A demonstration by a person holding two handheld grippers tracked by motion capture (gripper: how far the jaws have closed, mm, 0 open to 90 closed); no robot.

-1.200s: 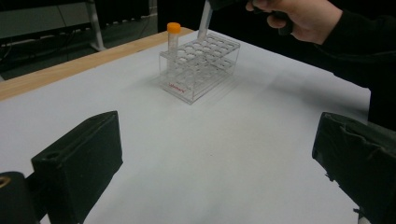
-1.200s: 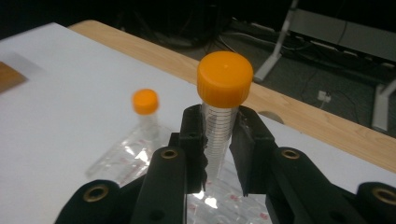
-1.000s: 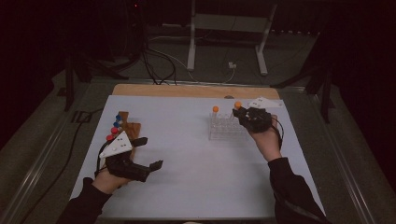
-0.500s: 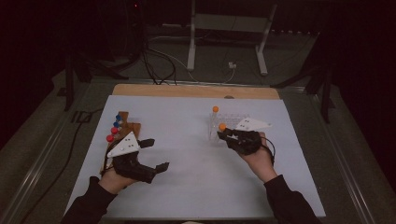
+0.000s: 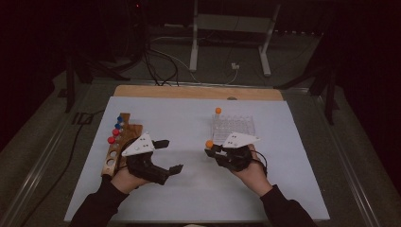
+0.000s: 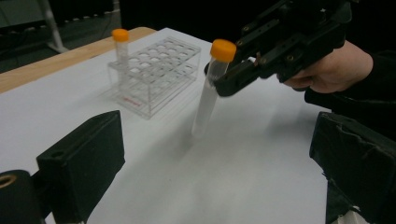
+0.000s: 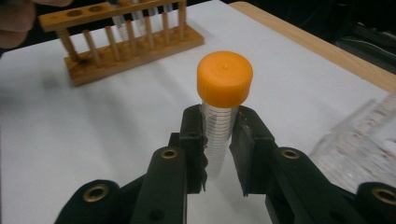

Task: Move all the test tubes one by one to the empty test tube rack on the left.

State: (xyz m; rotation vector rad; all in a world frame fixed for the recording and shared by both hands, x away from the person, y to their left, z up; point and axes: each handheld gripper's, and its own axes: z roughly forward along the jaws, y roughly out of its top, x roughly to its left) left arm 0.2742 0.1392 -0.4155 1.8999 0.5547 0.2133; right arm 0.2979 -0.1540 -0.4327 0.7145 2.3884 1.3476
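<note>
The right gripper is holding a clear plastic tube with an orange screw cap, its two black jaws pressed against the tube's ribbed wall just under the cap. In the left gripper view the tube is standing nearly upright — cap at the top, long axis leaning a little, lower end toward the white table cover and looking just clear of it, though I cannot tell for sure. From the high view it is sitting at the centre of the frame, just in front of a clear plastic tube rack, beside that rack's near left corner. A second orange-capped tube is standing upright in the rack's far left corner.

The left gripper is resting at lower left of the high view with its jaws spread wide apart, nothing between them. Just behind it is lying a brown wooden tube rack carrying red- and blue-capped tubes — its long side running toward the frame's top.
</note>
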